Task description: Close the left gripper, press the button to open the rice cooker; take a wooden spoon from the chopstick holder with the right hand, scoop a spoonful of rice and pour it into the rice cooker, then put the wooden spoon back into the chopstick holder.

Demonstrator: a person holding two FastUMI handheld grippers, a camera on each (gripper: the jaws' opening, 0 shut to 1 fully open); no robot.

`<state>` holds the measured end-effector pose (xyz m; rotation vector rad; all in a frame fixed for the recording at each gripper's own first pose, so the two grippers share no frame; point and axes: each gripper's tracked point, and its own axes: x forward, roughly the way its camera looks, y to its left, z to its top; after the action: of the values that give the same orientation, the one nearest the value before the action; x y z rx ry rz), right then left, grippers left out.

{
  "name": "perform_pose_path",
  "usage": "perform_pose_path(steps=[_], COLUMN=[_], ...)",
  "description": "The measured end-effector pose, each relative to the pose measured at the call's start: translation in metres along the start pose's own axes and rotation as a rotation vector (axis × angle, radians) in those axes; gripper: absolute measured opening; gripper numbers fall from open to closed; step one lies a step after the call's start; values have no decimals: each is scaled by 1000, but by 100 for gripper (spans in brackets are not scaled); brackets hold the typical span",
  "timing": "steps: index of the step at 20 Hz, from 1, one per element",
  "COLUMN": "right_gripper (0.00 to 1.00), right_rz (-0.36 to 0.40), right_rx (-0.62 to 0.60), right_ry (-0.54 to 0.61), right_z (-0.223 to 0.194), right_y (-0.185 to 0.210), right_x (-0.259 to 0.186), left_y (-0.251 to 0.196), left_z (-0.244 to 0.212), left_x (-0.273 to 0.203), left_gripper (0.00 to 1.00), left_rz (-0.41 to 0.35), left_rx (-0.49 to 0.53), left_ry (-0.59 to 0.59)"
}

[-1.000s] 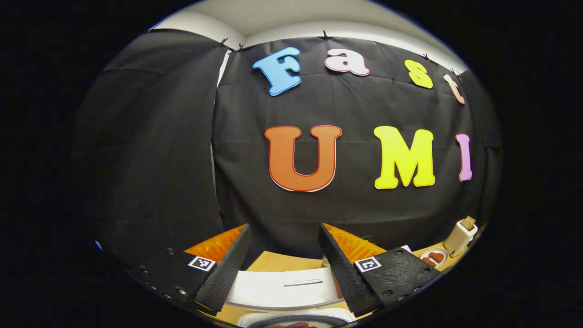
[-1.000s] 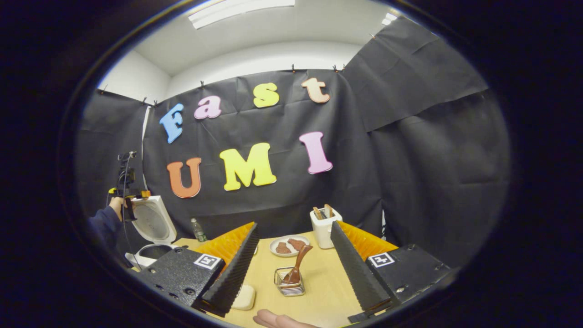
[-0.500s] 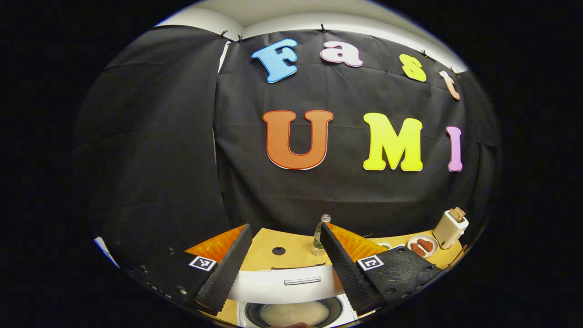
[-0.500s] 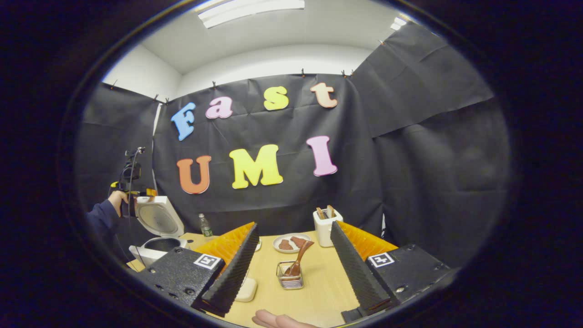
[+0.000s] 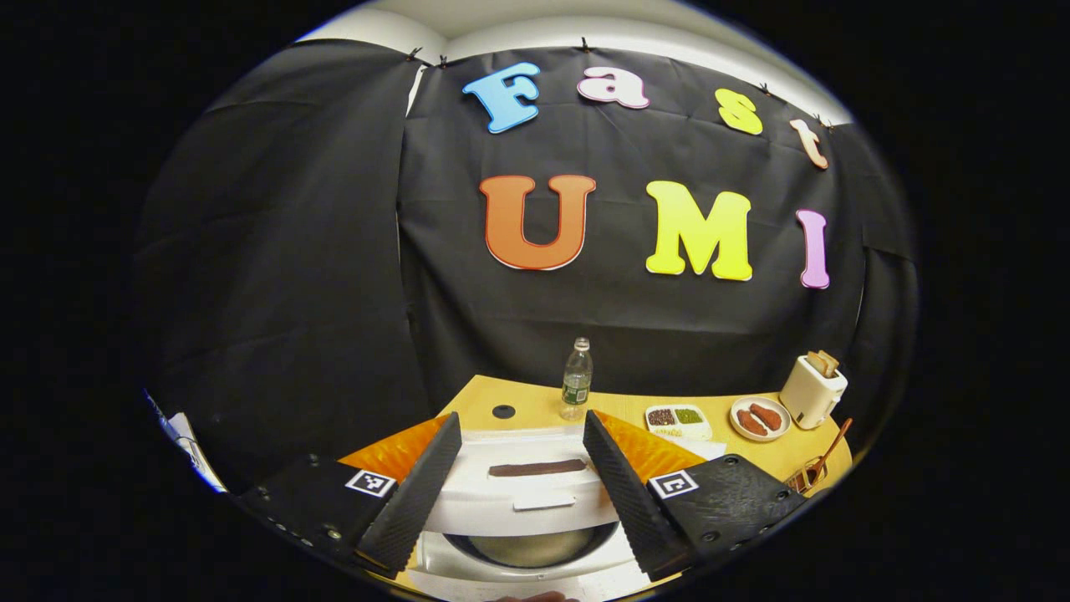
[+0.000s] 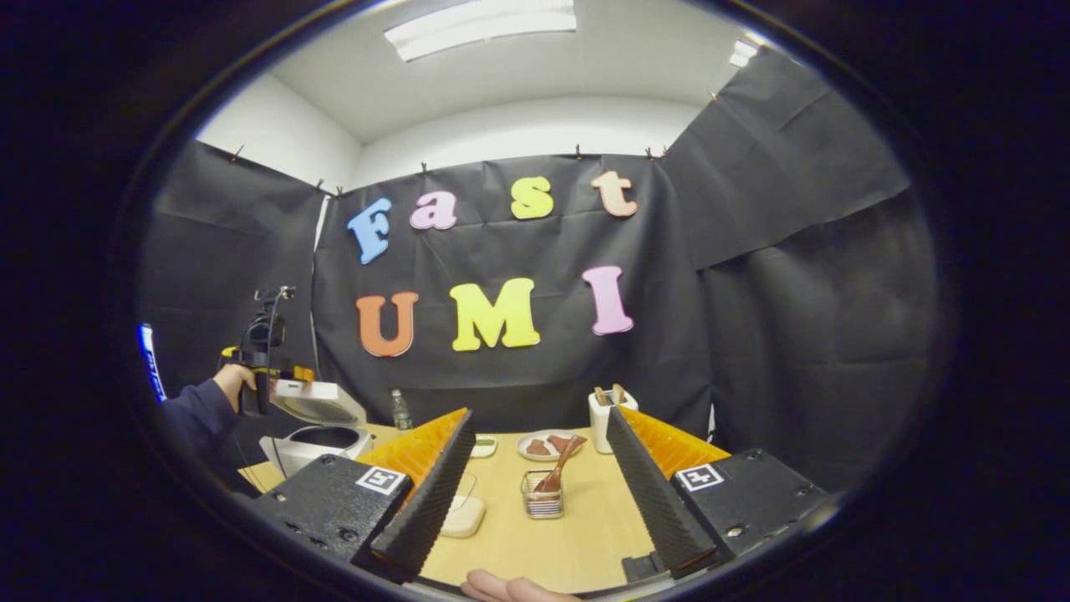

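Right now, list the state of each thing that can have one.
rice cooker: lid partly open, tilted over the pot
wooden spoon: standing in the chopstick holder
left gripper: open, by the lid
right gripper: open, holding nothing
bottle: upright, capped

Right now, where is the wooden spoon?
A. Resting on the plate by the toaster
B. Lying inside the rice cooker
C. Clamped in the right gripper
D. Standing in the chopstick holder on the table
D. In the right gripper view the wooden spoon leans in the wire chopstick holder on the table, ahead of the open right gripper, whose fingers touch nothing.
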<state>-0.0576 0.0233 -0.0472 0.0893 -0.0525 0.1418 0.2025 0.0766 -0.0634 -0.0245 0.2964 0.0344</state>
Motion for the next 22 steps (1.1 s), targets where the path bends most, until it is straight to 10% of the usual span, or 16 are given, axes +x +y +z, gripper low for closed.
perform_pose_path(steps=[22], right_gripper=[100], right_rz=[95], right_rx=[-112], right_ry=[33], right_z=[-18], right_y=[52], right_x=[-37], left_y=[-10], left_z=[-114], left_x=[-20], left_gripper=[98], left_rz=[-18], left_rx=[42], left_ry=[267])
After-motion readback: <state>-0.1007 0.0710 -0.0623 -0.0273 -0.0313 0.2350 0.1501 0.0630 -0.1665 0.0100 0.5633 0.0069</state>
